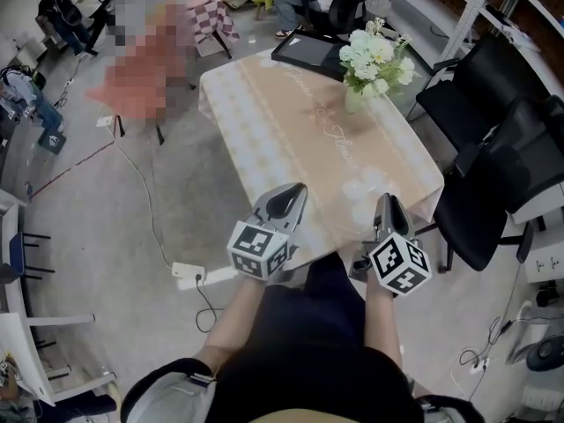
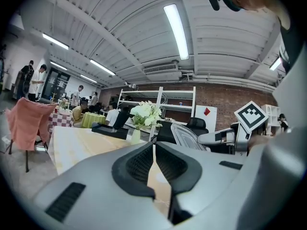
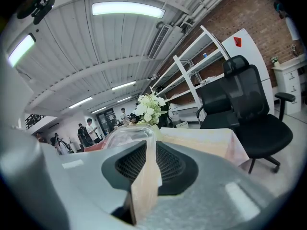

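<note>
With our left gripper (image 1: 291,192) shut and empty over the table's (image 1: 282,122) near edge, and our right gripper (image 1: 386,201) open only a thin slit, empty, just before the clear cup (image 3: 125,134), we think the right jaws should widen first.

The head view looks steeply down from overhead onto the table (image 1: 291,130) and the floor (image 1: 159,210) round it. Each gripper view sits low, just behind its own jaws at the table's near edge, and faces across it (the right one tips more toward the ceiling (image 3: 96,47)). All three share the flowers (image 1: 374,60), which are far off in both gripper views.
</note>
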`<state>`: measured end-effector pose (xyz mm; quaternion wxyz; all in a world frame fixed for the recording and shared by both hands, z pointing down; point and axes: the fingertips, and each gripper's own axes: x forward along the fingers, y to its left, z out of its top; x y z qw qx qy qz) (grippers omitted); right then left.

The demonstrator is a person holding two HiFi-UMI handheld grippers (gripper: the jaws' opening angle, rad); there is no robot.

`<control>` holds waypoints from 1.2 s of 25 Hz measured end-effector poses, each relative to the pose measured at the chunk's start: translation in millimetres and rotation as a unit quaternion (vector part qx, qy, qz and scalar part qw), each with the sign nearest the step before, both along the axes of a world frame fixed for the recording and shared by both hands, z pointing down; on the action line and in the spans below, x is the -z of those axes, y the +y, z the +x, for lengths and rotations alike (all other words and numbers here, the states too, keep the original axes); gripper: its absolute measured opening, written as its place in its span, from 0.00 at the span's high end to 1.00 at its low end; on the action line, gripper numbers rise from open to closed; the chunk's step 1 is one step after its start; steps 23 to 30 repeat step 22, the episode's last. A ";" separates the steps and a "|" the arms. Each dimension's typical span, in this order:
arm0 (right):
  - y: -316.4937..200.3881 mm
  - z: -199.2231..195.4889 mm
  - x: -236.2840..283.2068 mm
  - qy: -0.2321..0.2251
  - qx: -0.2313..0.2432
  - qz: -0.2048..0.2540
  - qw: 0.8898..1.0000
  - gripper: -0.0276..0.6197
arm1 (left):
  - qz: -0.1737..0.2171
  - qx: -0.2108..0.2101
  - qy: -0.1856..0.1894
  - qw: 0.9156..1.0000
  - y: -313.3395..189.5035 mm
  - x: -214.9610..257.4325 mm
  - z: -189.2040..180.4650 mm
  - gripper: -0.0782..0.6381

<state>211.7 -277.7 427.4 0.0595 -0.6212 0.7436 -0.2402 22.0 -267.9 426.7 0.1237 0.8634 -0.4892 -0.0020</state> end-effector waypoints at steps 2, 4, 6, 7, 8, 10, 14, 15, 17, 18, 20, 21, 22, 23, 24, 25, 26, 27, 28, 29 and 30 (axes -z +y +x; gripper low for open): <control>2.2 -0.2 0.7 -0.001 -0.001 0.001 1.000 0.86 | 0.002 -0.001 -0.001 1.000 2.1 1.3 -0.5 0.86; 4.5 -0.9 0.8 -0.001 -0.001 0.003 1.000 0.86 | 0.004 -0.002 -0.003 1.000 4.4 1.4 -1.6 0.86; 6.1 -2.4 0.6 -0.002 -0.001 0.004 1.000 0.86 | 0.004 -0.001 -0.004 1.000 6.0 0.8 -3.9 0.86; 6.8 -3.1 0.4 -0.002 0.000 0.004 1.000 0.86 | 0.003 -0.001 -0.005 1.000 6.6 0.0 -5.2 0.86; 7.8 -3.6 -0.2 -0.002 0.001 0.004 1.000 0.86 | 0.002 0.000 -0.005 1.000 7.2 -0.8 -6.3 0.86; 9.9 -3.6 -1.8 -0.002 0.001 0.002 1.000 0.86 | 0.001 0.001 -0.005 1.000 8.3 -2.3 -7.8 0.86; 12.5 -3.6 -5.3 -0.001 0.000 0.000 1.000 0.86 | -0.001 0.001 -0.004 1.000 9.7 -5.5 -8.9 0.86; 13.0 -3.9 -6.0 0.000 0.000 -0.001 1.000 0.86 | -0.001 0.001 -0.004 1.000 10.2 -6.4 -9.1 0.86; 13.3 -5.1 -6.4 0.001 0.000 -0.001 1.000 0.86 | -0.002 0.001 -0.003 1.000 11.0 -7.8 -10.5 0.86; 13.2 -5.7 -6.1 0.001 0.000 -0.001 1.000 0.86 | -0.002 0.001 -0.003 1.000 11.1 -8.2 -11.2 0.86; 12.8 -6.4 -5.7 0.001 0.000 0.000 1.000 0.86 | -0.002 0.001 -0.002 1.000 11.3 -9.1 -12.0 0.86; 12.5 -6.6 -5.7 0.001 0.000 0.000 1.000 0.86 | -0.003 0.000 -0.002 1.000 11.4 -9.5 -12.2 0.86; 12.3 -6.8 -5.6 0.001 0.000 0.001 1.000 0.86 | -0.002 0.000 -0.002 1.000 11.5 -9.9 -12.4 0.86; 12.3 -6.8 -5.6 0.001 0.000 0.001 1.000 0.86 | -0.002 0.000 -0.002 1.000 11.5 -9.9 -12.4 0.86; 12.3 -6.8 -5.6 0.001 0.000 0.001 1.000 0.86 | -0.002 0.000 -0.002 1.000 11.5 -9.9 -12.4 0.86; 12.3 -6.8 -5.6 0.001 0.000 0.001 1.000 0.86 | -0.002 0.000 -0.002 1.000 11.5 -9.9 -12.4 0.86; 12.3 -6.8 -5.6 0.001 0.000 0.001 1.000 0.86 | -0.002 0.000 -0.002 1.000 11.5 -9.9 -12.4 0.86; 12.3 -6.8 -5.6 0.001 0.000 0.001 1.000 0.86 | -0.002 0.000 -0.002 1.000 11.5 -9.9 -12.4 0.86; 12.3 -6.8 -5.6 0.001 0.000 0.001 1.000 0.86 | -0.002 0.000 -0.002 1.000 11.5 -9.9 -12.4 0.86; 12.3 -6.8 -5.6 0.001 0.000 0.001 1.000 0.86 | -0.002 0.000 -0.002 1.000 11.5 -9.9 -12.4 0.86; 12.3 -6.8 -5.6 0.001 0.000 0.001 1.000 0.86 | -0.002 0.000 -0.002 1.000 11.5 -9.9 -12.4 0.86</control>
